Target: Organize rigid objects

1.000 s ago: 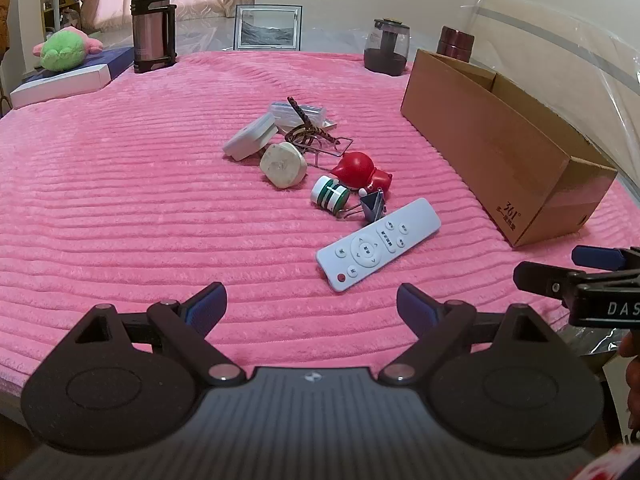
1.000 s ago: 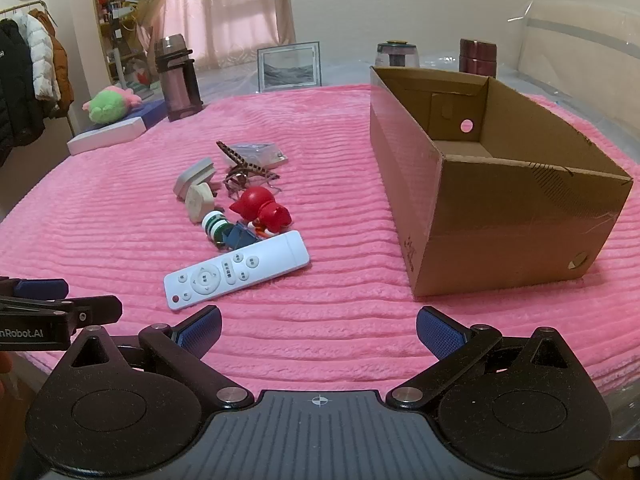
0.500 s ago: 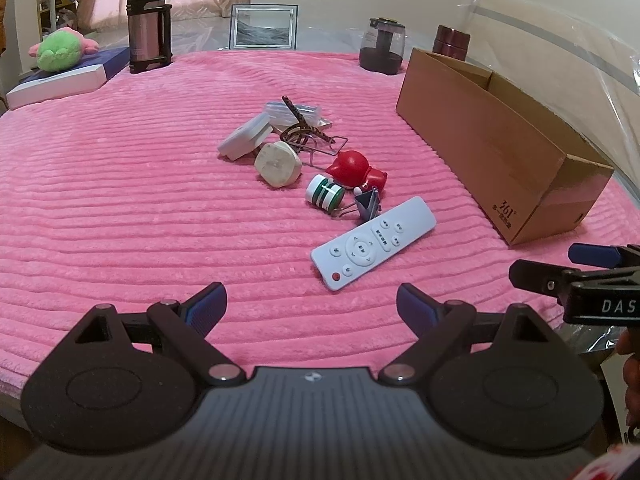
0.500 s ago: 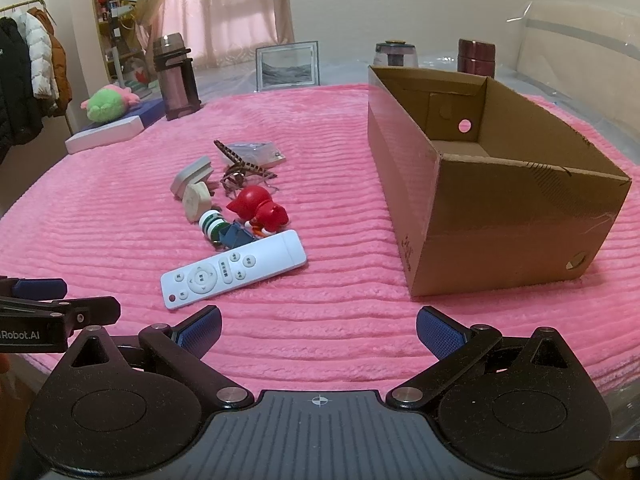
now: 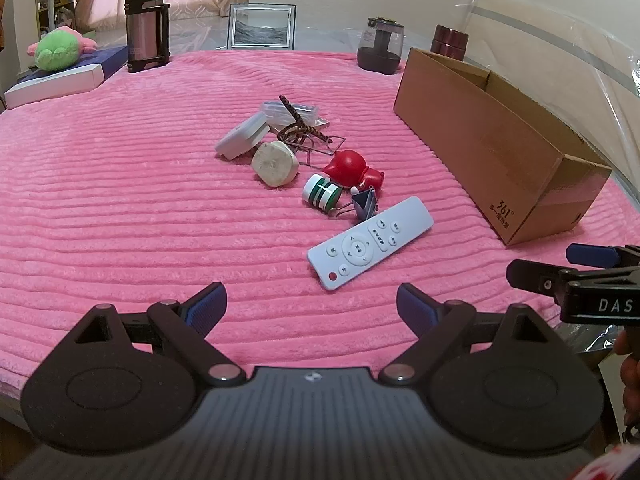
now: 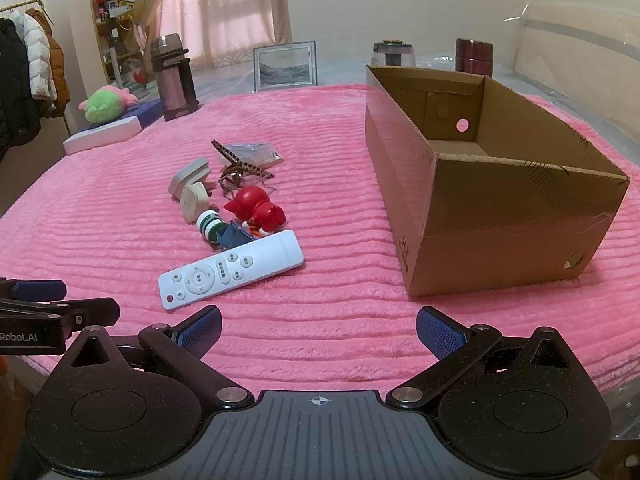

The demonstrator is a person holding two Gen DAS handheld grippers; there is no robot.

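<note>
A pink ribbed blanket (image 5: 120, 208) covers the whole surface in front of me. On its right side stands an open cardboard box (image 6: 496, 200), lying lengthwise away from me; what I can see of its inside is bare. Along the far edge stand a steel thermos (image 5: 146, 22), a framed picture (image 5: 262, 26), a dark glass jar (image 5: 380, 46) and a maroon canister (image 5: 450, 42), with a green plush toy (image 5: 56, 50) on a flat blue and white box (image 5: 60, 80) at the far left.

The rigid objects lie in a loose cluster at mid-blanket, left of the cardboard box and apart from it. Nearest me is a white remote control (image 5: 370, 242), buttons up. Behind it sit a red figurine (image 5: 352, 168), a cream puck-shaped block (image 5: 275, 164), a white flat case (image 5: 242, 142), a clear plastic packet (image 5: 292, 114) and a green-striped white spool (image 5: 322, 194) beside a small blue binder clip (image 5: 365, 204).

My left gripper (image 5: 310, 306) hovers over the near blanket with its jaws wide apart and nothing between them. My right gripper (image 6: 318, 330) is likewise spread and empty.
</note>
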